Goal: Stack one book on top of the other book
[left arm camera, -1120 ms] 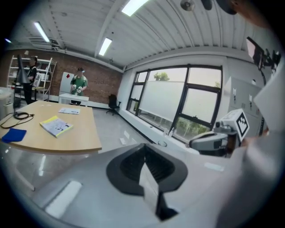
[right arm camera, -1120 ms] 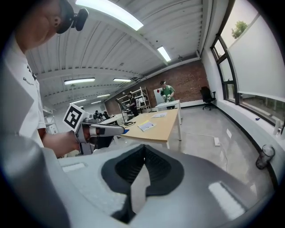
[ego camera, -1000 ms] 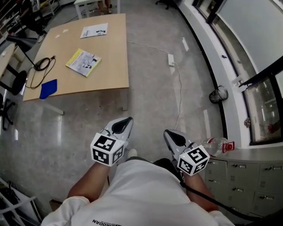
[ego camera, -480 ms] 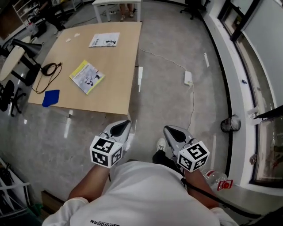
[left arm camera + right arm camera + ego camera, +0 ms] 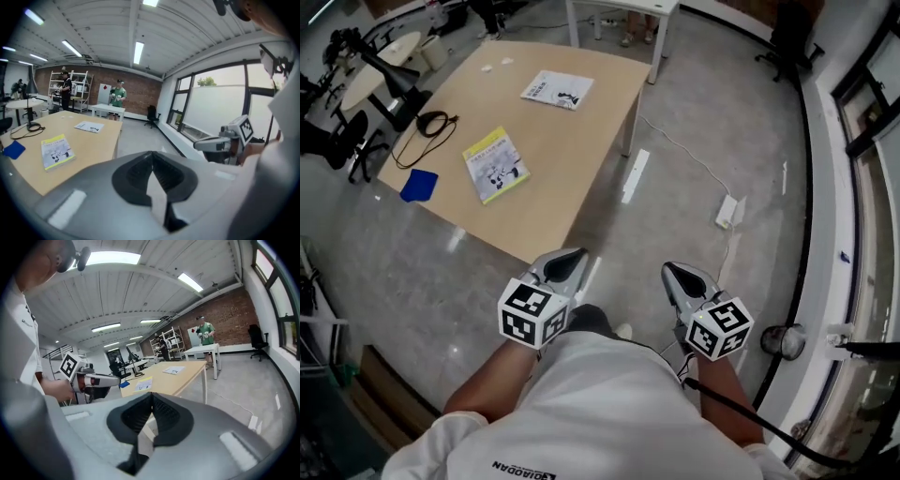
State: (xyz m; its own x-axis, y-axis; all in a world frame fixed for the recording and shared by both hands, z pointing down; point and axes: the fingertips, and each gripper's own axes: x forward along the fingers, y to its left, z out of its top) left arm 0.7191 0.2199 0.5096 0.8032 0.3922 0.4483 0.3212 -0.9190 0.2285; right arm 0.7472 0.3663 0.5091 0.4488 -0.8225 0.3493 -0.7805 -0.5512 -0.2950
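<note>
A yellow book (image 5: pixel 495 164) lies flat near the middle of the wooden table (image 5: pixel 581 150); the left gripper view shows the same yellow book (image 5: pixel 56 150). A white book (image 5: pixel 557 89) lies farther back toward the table's far edge, seen as white book (image 5: pixel 89 126) and white book (image 5: pixel 174 370) from the grippers. My left gripper (image 5: pixel 567 261) and right gripper (image 5: pixel 678 277) are held close to my body over the floor, well short of the table. Both are shut with nothing between the jaws.
A blue cloth (image 5: pixel 418 185) and a black cable (image 5: pixel 431 125) lie at the table's left end. A white power strip (image 5: pixel 727 211) with a cord lies on the floor to the right. Round tables and chairs stand at far left; people stand at a white table (image 5: pixel 108 110) behind.
The view has swung and come closer to the table, which now sits more to the middle. Both grippers stay shut in front of my body.
</note>
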